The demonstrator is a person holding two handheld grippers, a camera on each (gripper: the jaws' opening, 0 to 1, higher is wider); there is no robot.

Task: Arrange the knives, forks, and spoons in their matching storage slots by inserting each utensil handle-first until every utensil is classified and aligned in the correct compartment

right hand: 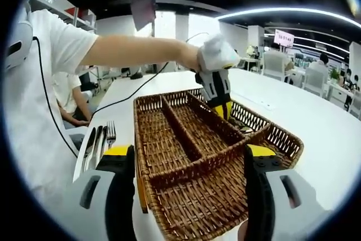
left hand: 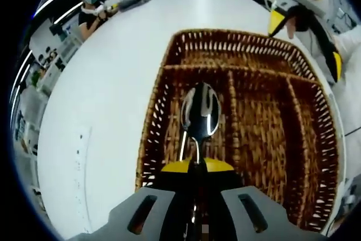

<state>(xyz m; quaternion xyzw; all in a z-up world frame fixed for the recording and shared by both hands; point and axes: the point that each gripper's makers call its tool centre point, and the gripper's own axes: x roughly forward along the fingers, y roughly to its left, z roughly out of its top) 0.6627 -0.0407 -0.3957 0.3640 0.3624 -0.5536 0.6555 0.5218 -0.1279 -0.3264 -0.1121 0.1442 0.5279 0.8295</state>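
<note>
You worked on a broad white desk (left hand: pixel 113 83) in a bright open office, ceiling light strips overhead and other desks and chairs toward two o'clock in the right gripper view. The wicker cutlery tray (left hand: pixel 265 117) sat near the desk's edge by you, with bare desk open beyond it from ten to twelve o'clock in the left gripper view. Your left claw (left hand: pixel 197 169) was closed on a spoon (left hand: pixel 199 111), bowl forward, held over the tray's long left compartment. Your right claw (right hand: pixel 192 162) stood open, its jaws either side of the tray's near end. A fork (right hand: pixel 110 134) and other utensils, perhaps knives, lay on the desk at nine o'clock of the tray.
</note>
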